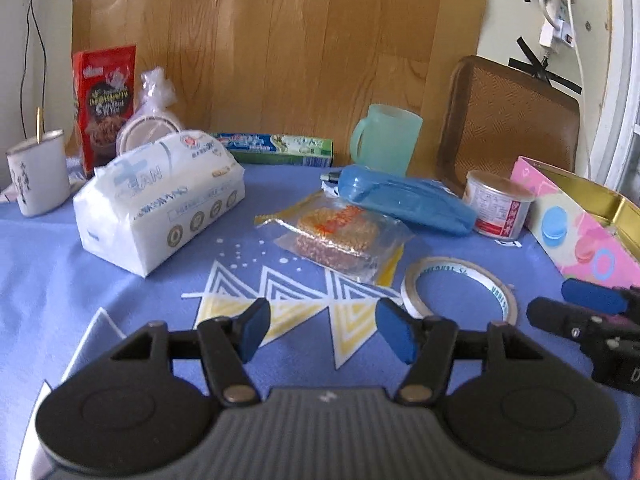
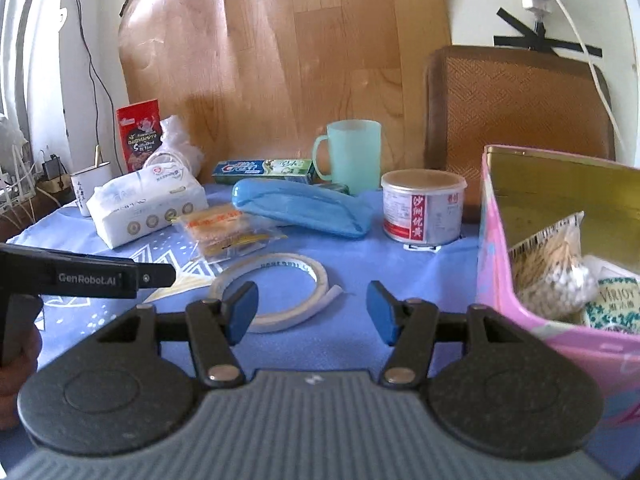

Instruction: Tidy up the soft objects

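Both grippers hover low over the blue tablecloth (image 1: 60,264), angled slightly down toward the clutter, nothing in either. Left gripper (image 1: 323,330): jaws part-open, blue pads apart, only cloth between them. Right gripper (image 2: 312,308): same, mid-width gap, empty; tape roll (image 2: 272,292) lies flat just past its pads, not touched. In the left wrist view the right gripper's tip pokes in at the right edge, beside the pink tin (image 1: 580,224). In the right wrist view the left gripper's black body crosses the left edge, a bit of the person's hand (image 2: 16,376) under it. Soft stuff: tissue pack (image 1: 160,204) sits left on the cloth, near the white mug (image 1: 38,176); clear snack bag (image 1: 336,236) lies centre, flat, just in front of the blue pouch (image 1: 404,200). The pink tin stands open at right, already holding a bag of cotton swabs (image 2: 552,272) and another packet, label half hidden. Behind: toothpaste box (image 1: 280,148), green cup (image 1: 386,140), round can (image 1: 498,204), red box (image 1: 105,100).
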A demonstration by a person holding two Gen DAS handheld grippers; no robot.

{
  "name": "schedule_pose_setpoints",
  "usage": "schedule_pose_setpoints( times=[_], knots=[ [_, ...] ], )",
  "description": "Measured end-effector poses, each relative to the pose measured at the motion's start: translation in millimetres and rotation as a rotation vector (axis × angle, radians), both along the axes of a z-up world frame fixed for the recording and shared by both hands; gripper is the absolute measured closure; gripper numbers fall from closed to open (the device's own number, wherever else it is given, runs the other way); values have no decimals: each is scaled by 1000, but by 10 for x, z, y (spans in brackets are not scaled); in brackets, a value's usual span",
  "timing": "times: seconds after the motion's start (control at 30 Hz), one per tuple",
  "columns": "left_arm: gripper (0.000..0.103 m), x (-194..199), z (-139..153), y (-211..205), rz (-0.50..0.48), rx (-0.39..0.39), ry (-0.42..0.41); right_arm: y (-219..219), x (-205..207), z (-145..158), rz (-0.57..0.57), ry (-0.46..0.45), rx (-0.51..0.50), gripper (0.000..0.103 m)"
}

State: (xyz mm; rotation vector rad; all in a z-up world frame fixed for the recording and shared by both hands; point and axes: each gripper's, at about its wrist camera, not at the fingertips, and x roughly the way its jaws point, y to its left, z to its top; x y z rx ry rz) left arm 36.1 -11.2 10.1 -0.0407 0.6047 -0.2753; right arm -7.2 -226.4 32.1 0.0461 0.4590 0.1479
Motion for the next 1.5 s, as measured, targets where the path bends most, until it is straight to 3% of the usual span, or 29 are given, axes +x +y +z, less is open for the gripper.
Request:
schedule_pose_setpoints(
  times=[0.23,0.5,0.6,0.7,0.9,1.3,1.4,1.5],
  knots=[
    [43,-68,14,-58,16,52,-41,-12,-15,0,-1,-12,0,40],
    [35,-123,36,-108,9,93,-91,-19,-32,4,-6,-21,19,42],
    [34,-118,35,-95,10,89,-90,-36,-21,4,-2,-18,27,44],
    [34,-124,35,-85,13,82,-91,-70,21,-10,-13,6,44,52],
    [31,-157,52,-75,-1,76,-120,-94,53,-30,-19,30,44,53],
    [26,-196,76,-28,-14,36,-140,-144,86,-51,5,61,61,50],
    [25,-190,75,-25,-35,24,-134,-137,82,-52,20,69,66,44],
    [18,-231,85,-6,-54,4,-157,-129,80,-52,33,68,67,42]
  ],
)
